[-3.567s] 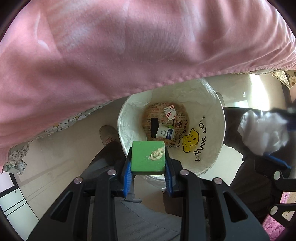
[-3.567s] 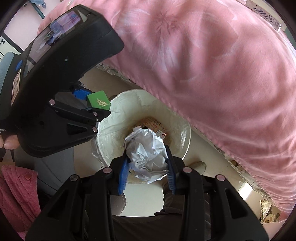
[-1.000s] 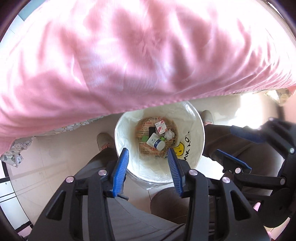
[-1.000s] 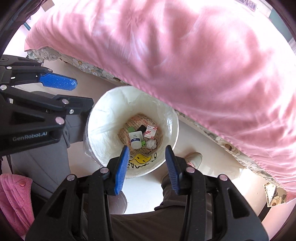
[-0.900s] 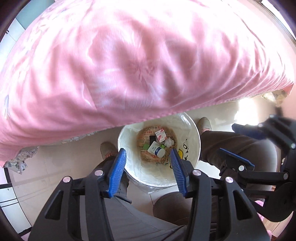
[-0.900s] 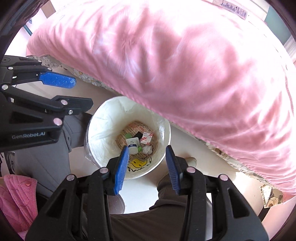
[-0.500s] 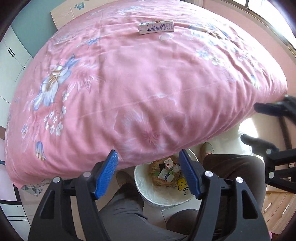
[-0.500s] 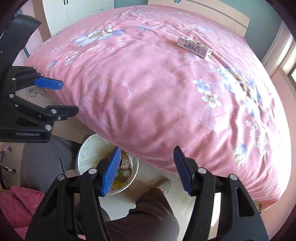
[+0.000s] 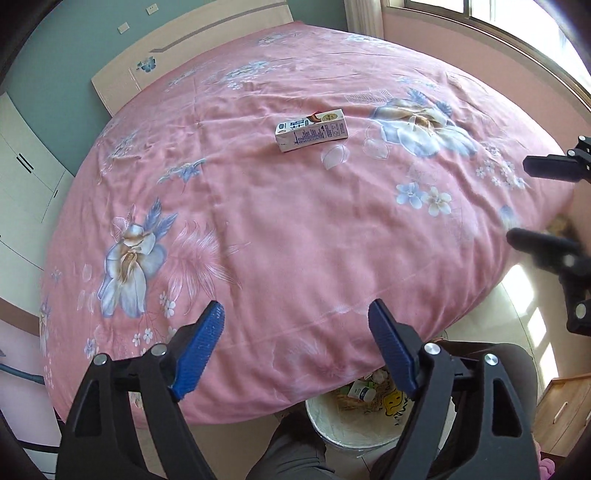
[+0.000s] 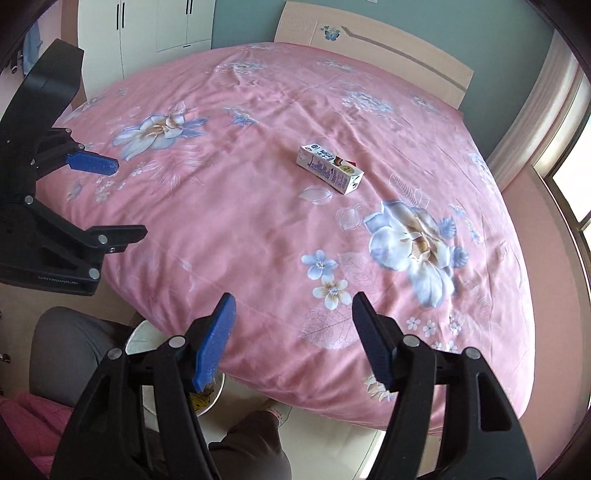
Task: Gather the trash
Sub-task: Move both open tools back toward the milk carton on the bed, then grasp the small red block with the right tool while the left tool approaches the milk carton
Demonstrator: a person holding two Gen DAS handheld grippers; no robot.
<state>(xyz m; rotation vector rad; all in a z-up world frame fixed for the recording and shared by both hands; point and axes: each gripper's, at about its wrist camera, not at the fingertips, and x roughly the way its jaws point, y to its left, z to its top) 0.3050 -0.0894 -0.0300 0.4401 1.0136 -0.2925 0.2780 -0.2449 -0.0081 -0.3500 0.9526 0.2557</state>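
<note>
Both grippers' ribbed blue fingers spread wider, empty, above the rumpled floral quilt bearing a rectangular carton.

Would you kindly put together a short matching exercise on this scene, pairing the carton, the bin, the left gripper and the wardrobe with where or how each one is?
Things
1. carton
2. bin
3. left gripper
4. wardrobe

Places or states
A. on the floor at the near edge of the bed, partly hidden under the cover
B. against the far wall
C. lying on its side in the middle of the pink cover
D. nothing between its blue pads, jaws opening

Pairs: 1-C, 2-A, 3-D, 4-B
</note>
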